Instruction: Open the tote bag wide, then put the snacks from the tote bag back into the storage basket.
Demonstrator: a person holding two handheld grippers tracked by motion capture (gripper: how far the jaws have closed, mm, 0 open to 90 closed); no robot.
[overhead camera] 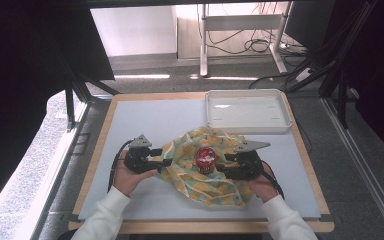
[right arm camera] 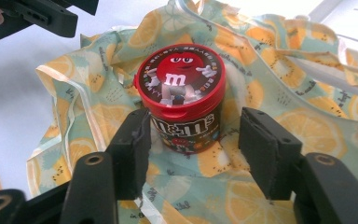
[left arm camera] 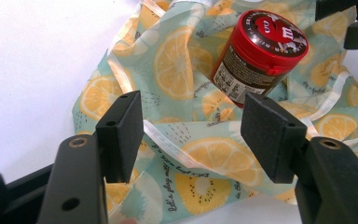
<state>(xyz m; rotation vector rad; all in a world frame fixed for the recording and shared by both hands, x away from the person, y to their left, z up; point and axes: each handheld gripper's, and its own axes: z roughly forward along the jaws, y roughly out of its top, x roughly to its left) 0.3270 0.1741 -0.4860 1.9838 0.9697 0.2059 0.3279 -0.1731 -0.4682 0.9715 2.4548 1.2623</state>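
A red candy tub stands on a lemon cloth in the middle of the worktop. The left gripper and right gripper sit on either side, jaws apart and holding nothing

The table has a pale grey top with a light wooden edge. A white tray sits at its far right corner. Beyond it lies grey carpet, lit by bright streaks of light. Farther back stands a white desk frame with black cables looped on the floor under it, next to a pale wall. Dark curtains hang at the left and right. A metal rail runs along the floor at the right.
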